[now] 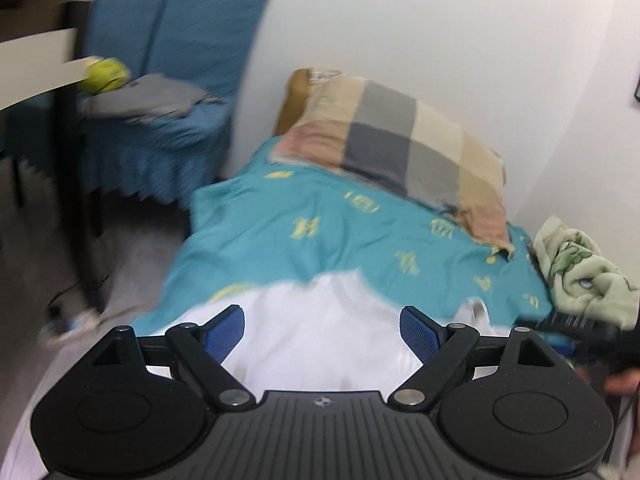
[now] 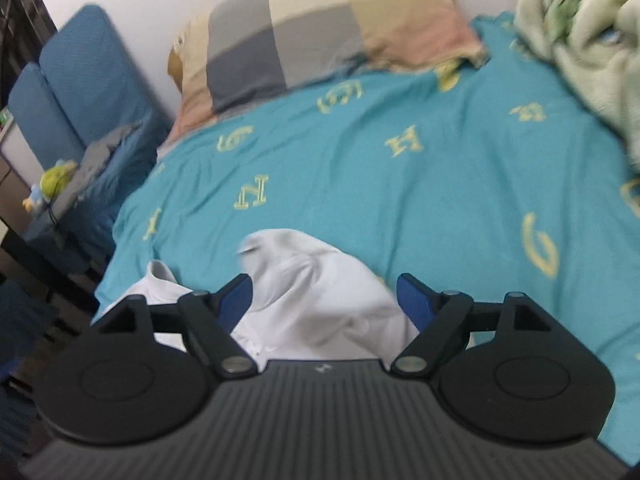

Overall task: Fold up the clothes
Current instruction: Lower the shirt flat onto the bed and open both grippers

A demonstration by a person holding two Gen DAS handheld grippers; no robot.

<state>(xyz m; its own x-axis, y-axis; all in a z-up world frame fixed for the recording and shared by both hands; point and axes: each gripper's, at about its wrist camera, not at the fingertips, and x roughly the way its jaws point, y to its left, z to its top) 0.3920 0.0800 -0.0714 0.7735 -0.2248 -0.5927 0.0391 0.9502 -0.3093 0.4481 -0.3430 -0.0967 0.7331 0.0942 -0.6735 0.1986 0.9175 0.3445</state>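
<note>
With the left gripper (image 1: 322,330) and right gripper (image 2: 325,298) both spread wide and empty, the white garment (image 2: 316,300), left rumpled on the teal bedspread (image 2: 400,184), could be folded crookedly unless flattened.

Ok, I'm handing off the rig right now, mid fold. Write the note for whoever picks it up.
Left gripper: open, nothing clamped, over the white garment.
Right gripper: open, nothing clamped; the garment's bunched end lies between and beyond its fingers.
Things: the garment lies on the near part of the teal bedspread. Checked pillow at the head of the bed, pale green blanket heaped at the bed's far right.
Done: cannot tell from these blurred views; the garment looks rumpled, not a neat fold.
Left: probably smooth it flat, then fold.
</note>
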